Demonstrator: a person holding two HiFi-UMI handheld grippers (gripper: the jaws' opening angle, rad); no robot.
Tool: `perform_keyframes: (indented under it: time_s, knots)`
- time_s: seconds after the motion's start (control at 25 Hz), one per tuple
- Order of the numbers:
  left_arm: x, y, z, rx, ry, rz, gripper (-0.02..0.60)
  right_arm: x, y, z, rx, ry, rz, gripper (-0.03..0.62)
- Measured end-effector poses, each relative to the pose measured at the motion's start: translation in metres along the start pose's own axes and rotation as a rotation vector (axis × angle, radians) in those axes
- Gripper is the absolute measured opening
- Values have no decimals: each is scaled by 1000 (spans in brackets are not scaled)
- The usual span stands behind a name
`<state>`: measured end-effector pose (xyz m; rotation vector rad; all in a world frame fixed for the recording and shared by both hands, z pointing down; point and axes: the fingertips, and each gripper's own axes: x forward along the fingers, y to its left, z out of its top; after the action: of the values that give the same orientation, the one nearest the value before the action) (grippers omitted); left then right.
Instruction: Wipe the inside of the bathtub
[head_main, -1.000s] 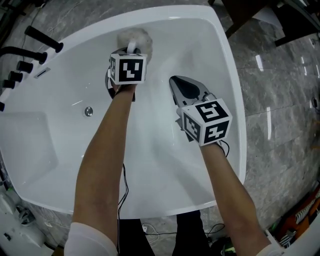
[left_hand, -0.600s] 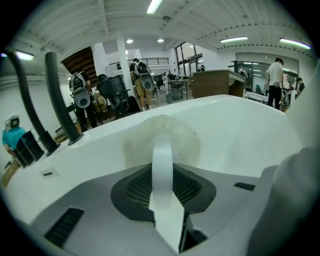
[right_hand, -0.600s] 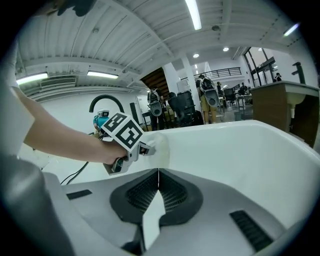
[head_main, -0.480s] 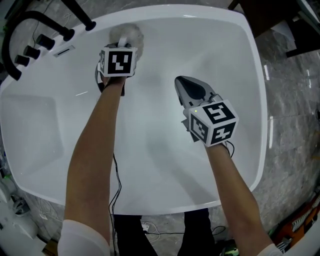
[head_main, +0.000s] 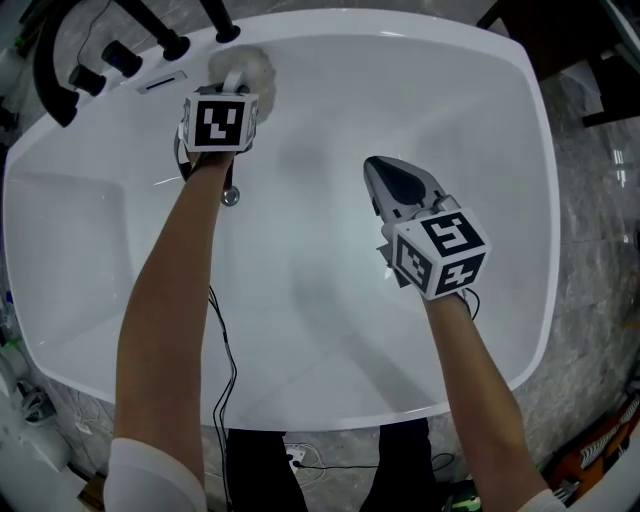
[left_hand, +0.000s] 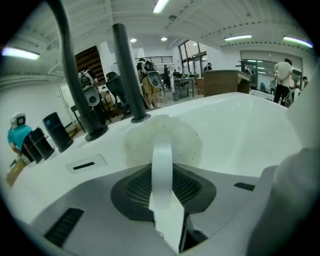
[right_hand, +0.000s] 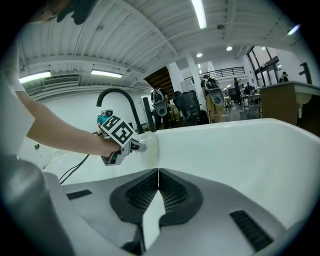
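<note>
The white bathtub (head_main: 520, 150) fills the head view. My left gripper (head_main: 236, 88) is at the tub's far left wall, just below the rim, shut on the white strap of a fluffy white wiping pad (head_main: 243, 66). In the left gripper view the pad (left_hand: 162, 142) lies pressed flat against the wall beyond the gripper (left_hand: 162, 167). My right gripper (head_main: 377, 168) hovers over the tub's middle right, shut and holding nothing. The right gripper view shows its jaws (right_hand: 158, 176) closed, with the left gripper (right_hand: 118, 136) and the pad (right_hand: 149, 145) ahead of it.
A black faucet (head_main: 55, 60) and black knobs (head_main: 120, 58) stand on the rim at far left, beside an overflow slot (head_main: 163, 82). The drain (head_main: 230, 197) shows under the left wrist. A black cable (head_main: 226, 345) trails over the near rim. Grey stone floor (head_main: 600, 220) lies to the right.
The left gripper has carried the pad leftward along the far wall, toward the faucet corner. The right gripper has stayed shut over the middle of the tub.
</note>
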<state>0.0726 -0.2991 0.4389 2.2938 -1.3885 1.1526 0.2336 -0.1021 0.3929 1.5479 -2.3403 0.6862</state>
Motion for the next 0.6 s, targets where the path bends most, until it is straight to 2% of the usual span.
perform_keyframes:
  time_s: [0.32, 0.6]
  knots:
    - [-12, 66, -21, 16, -7, 12, 100, 38, 50, 8, -25, 9, 16, 20]
    - [-22, 98, -32, 11, -13, -4, 100, 62, 93, 20, -50, 8, 32, 20]
